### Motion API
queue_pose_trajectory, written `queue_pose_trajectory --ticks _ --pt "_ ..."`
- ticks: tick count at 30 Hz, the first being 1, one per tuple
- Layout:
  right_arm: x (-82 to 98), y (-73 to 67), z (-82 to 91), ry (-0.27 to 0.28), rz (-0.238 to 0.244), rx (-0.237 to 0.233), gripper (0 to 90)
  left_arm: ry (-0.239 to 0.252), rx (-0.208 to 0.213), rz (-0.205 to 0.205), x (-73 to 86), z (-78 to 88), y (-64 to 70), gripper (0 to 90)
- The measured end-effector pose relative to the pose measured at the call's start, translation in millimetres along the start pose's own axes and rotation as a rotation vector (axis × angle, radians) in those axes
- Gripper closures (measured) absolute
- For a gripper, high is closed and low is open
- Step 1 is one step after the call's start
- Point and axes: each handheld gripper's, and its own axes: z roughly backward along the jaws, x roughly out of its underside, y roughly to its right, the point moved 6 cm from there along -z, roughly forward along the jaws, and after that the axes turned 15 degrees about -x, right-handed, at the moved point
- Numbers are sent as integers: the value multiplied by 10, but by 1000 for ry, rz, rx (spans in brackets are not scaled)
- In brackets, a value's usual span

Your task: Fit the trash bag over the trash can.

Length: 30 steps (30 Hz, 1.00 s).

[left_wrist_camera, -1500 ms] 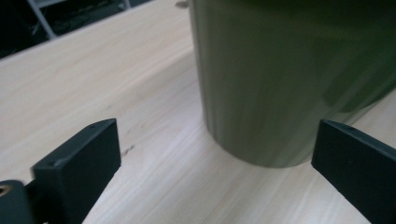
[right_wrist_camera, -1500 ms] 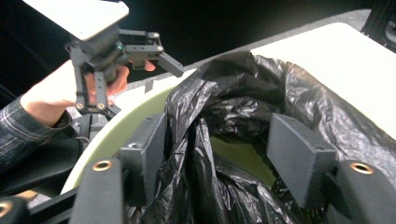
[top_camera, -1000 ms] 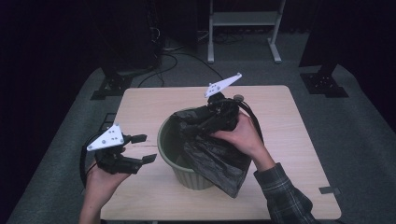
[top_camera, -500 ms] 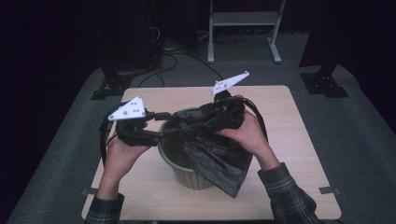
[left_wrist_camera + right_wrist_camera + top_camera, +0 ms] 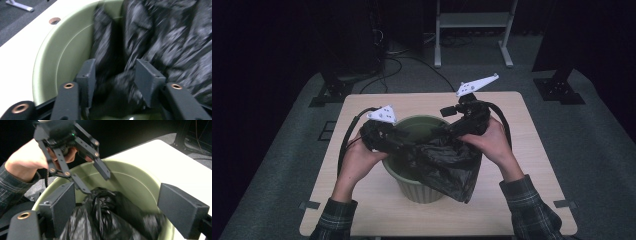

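The person is fitting a black bin bag [image 5: 447, 162] into a green bin [image 5: 419, 187] that is standing near the middle of the bench [image 5: 532, 200]. The bag is lying half inside the bin, with the rest spilling over the near rim and hanging down the front.

The left claw [image 5: 116, 75] is reaching into the bin from the left rim, and its jaws have just been closing. Crumpled bag film is sitting between them, but the pads are standing apart from it and not yet pinching. The right claw [image 5: 116, 210] is hovering over the bin's far right side with its jaws spread wide, gripping nothing, the bag bunched below them.

To do this step well, I judge the left claw should finish closing on a single edge of the bag's mouth, not on a thick wad. The right claw should then be taking the opposite edge. Pulling the two edges apart and folding them over the rim should seat the bag, and slow pulls should keep the thin film from tearing.

The bench is a pale wooden top with rounded corners. It is standing on grey carpet [image 5: 592, 145] in a dark room, with cables [image 5: 407, 62] trailing on the floor behind it and a white metal stand [image 5: 472, 30] farther back.
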Motion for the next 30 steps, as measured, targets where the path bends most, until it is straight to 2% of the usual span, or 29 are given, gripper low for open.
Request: queue_pose_trajectory --ticks 2,7,14,16,24,26,28,30 --pt "17 6 30 5 -2 2 135 26 -25 3 -18 57 -8 435" --pt "67 6 119 13 -3 10 135 71 -19 0 -41 174 38 410" --pt "150 3 313 39 -9 32 136 109 37 -21 -93 216 198 409" --pt "172 6 366 47 -15 35 137 111 62 -43 -128 190 283 401" --pt "209 20 410 51 -19 37 137 80 157 -99 -213 23 472 405" --pt "214 20 405 49 -20 36 138 67 160 -97 -204 -10 482 425" --pt "217 25 399 47 -19 36 138 34 157 -100 -178 -49 465 465" --pt "216 26 392 47 -19 34 138 16 162 -101 -158 -76 448 568"
